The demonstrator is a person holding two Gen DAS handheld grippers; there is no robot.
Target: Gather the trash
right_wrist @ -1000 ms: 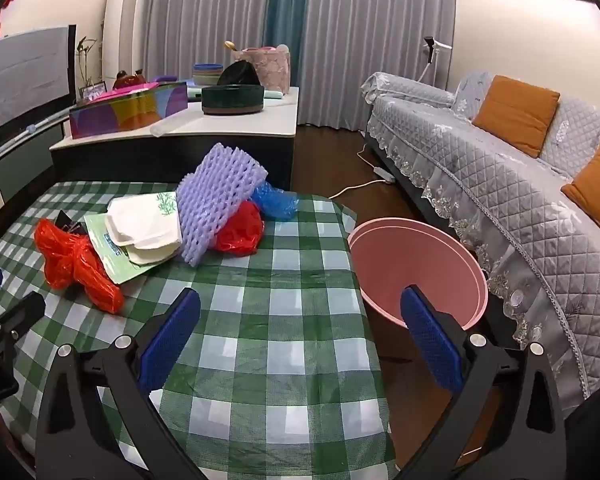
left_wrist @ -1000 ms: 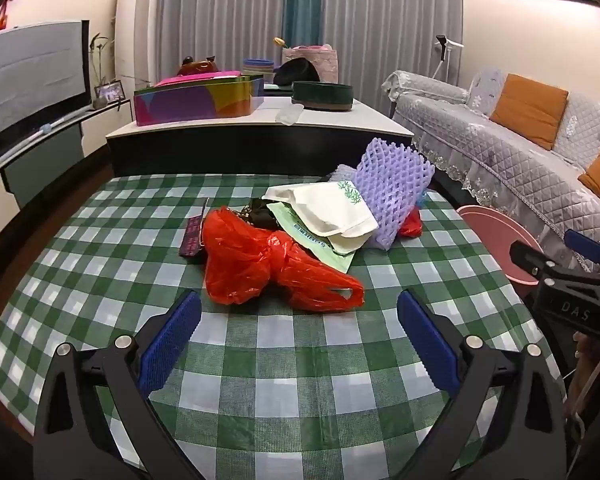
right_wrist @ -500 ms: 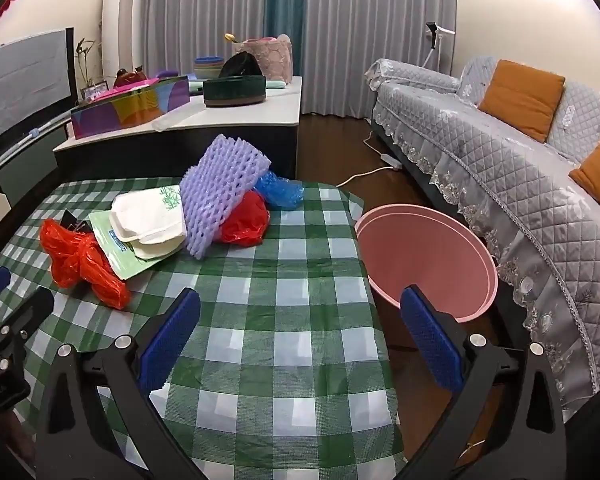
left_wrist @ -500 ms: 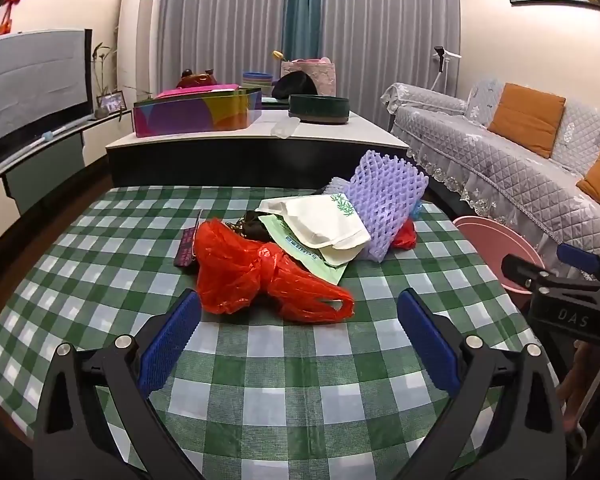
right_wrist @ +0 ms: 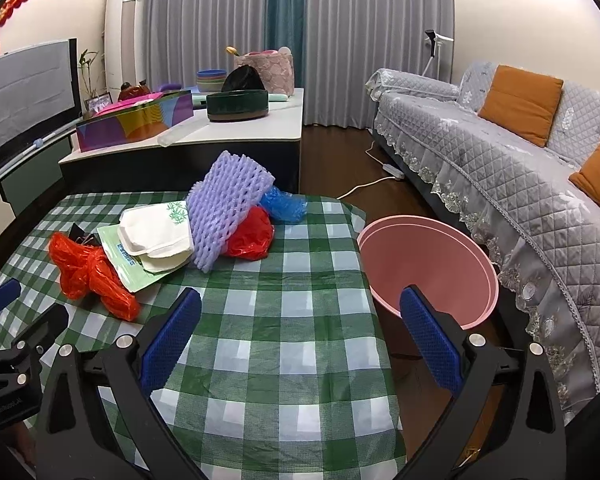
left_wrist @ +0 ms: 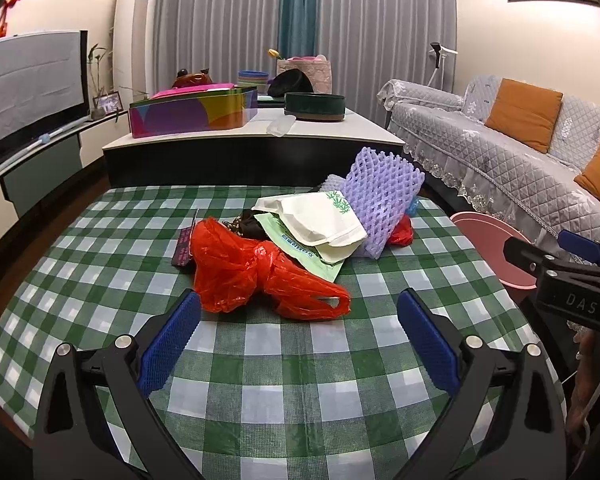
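Two crumpled red plastic bags (right_wrist: 88, 272) (right_wrist: 250, 236), one purple foam net sleeve (right_wrist: 226, 210), one pink round plastic bin (right_wrist: 428, 256).

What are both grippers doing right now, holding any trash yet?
Left gripper: open, holding nothing, above the tablecloth short of the red bag.
Right gripper: open, holding nothing.

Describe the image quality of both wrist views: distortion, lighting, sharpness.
Left wrist view: strong fisheye bend, dark corners, and the checked tablecloth curves; soft indoor light, trash pile sharp, red bag slightly glossy. Right wrist view: same barrel warp, the sofa bows; the pink bin evenly lit, no motion blur.
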